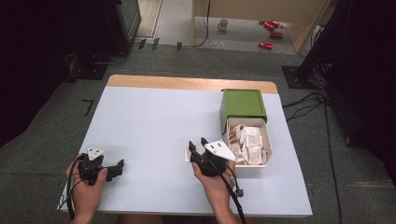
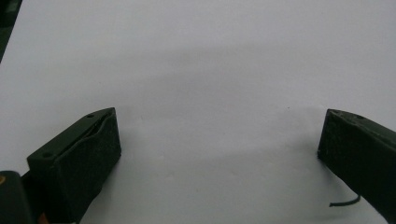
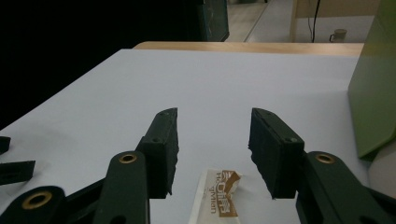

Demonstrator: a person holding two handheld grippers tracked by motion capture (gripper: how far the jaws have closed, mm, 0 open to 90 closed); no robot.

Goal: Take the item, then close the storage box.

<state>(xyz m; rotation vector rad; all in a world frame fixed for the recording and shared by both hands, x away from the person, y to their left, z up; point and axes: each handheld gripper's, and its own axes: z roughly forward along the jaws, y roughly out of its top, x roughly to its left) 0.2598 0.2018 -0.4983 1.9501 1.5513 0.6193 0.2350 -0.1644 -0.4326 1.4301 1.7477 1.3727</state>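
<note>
Pale blue-white surface (image 1: pixel 154 135) with a wooden strip along the far edge, grey carpet around it. Far floor: a mug (image 1: pixel 223 24) and some red cans (image 1: pixel 270 29) by a wooden panel.

Containers: green box (image 1: pixel 243 106) at the right far side of the surface. Touching its near side, a white tray (image 1: pixel 268 148) packed with white-and-brown sachets (image 1: pixel 248 140), loosely piled, tops sticking up.

Right gripper (image 1: pixel 198 148) sits just left of the tray, jaws spread, nothing between them. One sachet (image 3: pixel 217 196) lies flat on the surface directly below the open jaws in the right gripper view, brown print facing up; in the high view it shows as a white edge at the gripper's left side. Not pinched. Green box wall is at the right edge of that view.

Left gripper (image 1: pixel 116 168) is at the near left of the surface, well apart from the tray, jaws spread wide over bare surface, holding nothing.
</note>
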